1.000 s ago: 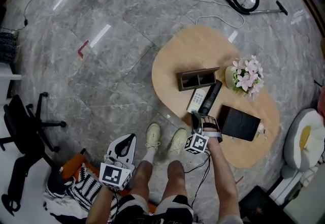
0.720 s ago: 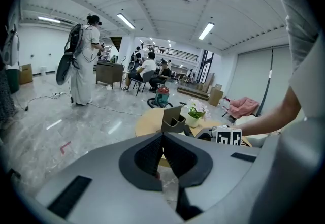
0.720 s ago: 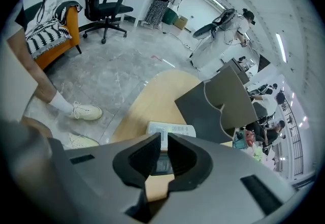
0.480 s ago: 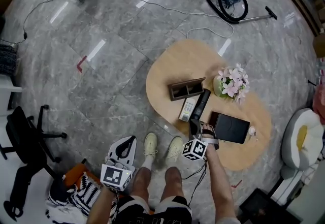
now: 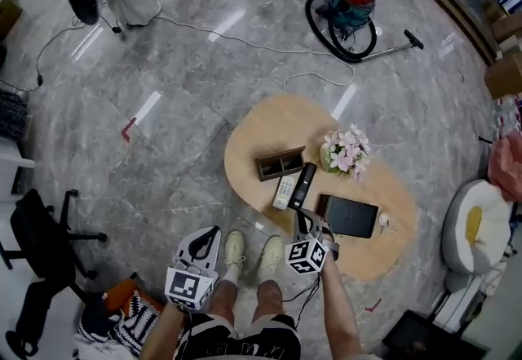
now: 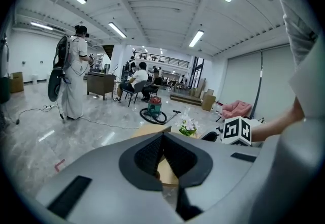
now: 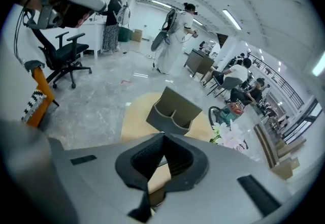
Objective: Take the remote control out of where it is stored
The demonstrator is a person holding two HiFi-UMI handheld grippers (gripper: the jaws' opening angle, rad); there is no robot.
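Observation:
Two remotes lie side by side on the oval wooden table [image 5: 261, 130], a white remote [image 5: 285, 192] and a black remote [image 5: 303, 185], just in front of the brown two-slot holder [image 5: 280, 163]. My right gripper [image 5: 303, 220] hovers above the table's near edge, just short of the remotes' near ends, shut with nothing between its jaws. In the right gripper view the holder [image 7: 172, 111] stands empty beyond the closed jaw tips. My left gripper [image 5: 204, 234] hangs off the table above the floor by the person's knees, its jaws together and empty.
A pot of pink flowers [image 5: 344, 152] and a black tablet [image 5: 350, 216] share the table to the right of the remotes. A vacuum cleaner [image 5: 347, 7] with hose and cable lies on the floor beyond. An office chair [image 5: 41, 240] stands left, and people stand far back.
Both grippers have risen and the head view has pulled up and back, so the table looks smaller. The right gripper has lifted off the near ends of the remotes, which stay on the table.

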